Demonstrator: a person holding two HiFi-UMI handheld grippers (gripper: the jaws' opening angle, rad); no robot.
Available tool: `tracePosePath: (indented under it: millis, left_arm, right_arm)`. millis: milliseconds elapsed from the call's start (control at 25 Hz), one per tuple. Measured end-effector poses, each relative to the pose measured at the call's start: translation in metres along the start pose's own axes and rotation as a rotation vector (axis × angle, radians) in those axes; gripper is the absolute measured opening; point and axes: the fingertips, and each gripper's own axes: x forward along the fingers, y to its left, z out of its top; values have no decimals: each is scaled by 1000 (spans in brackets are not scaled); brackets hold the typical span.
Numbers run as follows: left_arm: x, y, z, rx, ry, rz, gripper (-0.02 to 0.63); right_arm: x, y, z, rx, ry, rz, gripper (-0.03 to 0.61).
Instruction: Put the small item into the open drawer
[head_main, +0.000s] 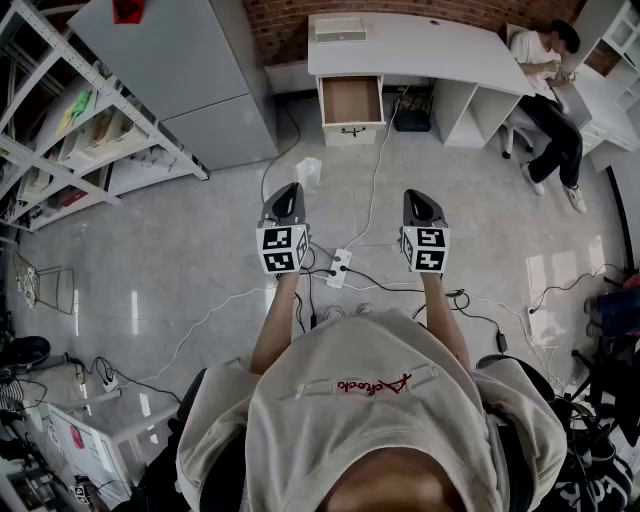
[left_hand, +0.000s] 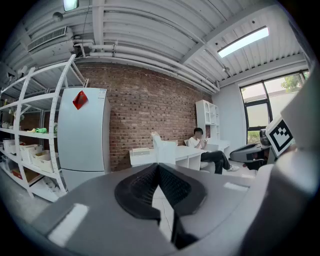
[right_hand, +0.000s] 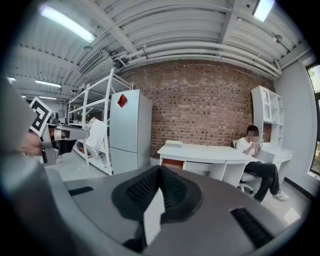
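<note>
L gripper (head_main: 290, 188) was clamped on the small white item (head_main: 309, 172), held fwd for carrying. R gripper (head_main: 416, 194) was closed, empty, prob. spare. Open drawer (head_main: 351, 101) under the white table (head_main: 420, 45) lay well ahead, so approach not yet done.

Small item (head_main: 308, 171) at left hand-held gripper (head_main: 292, 190) tip: too small to identify. Shelf (head_main: 62, 128) contents unreadable, rack cut off at left edge.

Cream short-sleeved T-shirt (head_main: 400, 440) with red script lettering (head_main: 372, 384), grey plastic left gripper (head_main: 290, 190) and matching right gripper (head_main: 418, 197), black ribbed pads (left_hand: 140, 187), black-and-white square-marker cubes (head_main: 283, 249)
</note>
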Motion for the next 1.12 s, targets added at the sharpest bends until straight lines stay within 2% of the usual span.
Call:
tracePosePath:
  millis: [360,720,960,1120]
  left_arm:
    - [7,-18,5,6,7,2,9]
    - [11,-39,-3,15,26,1,9]
    - [20,-40,-9,20,43,-10,9]
    - [40,-28,0,18,26,-24,9]
  right_arm:
    - [-3,-15,8,4,-22,10,12]
    - [-5,-28,-2,12,-23,29,12]
    - [3,-27,-9,21,-1,32,12]
    - [22,-25,3,11,1,25,12]
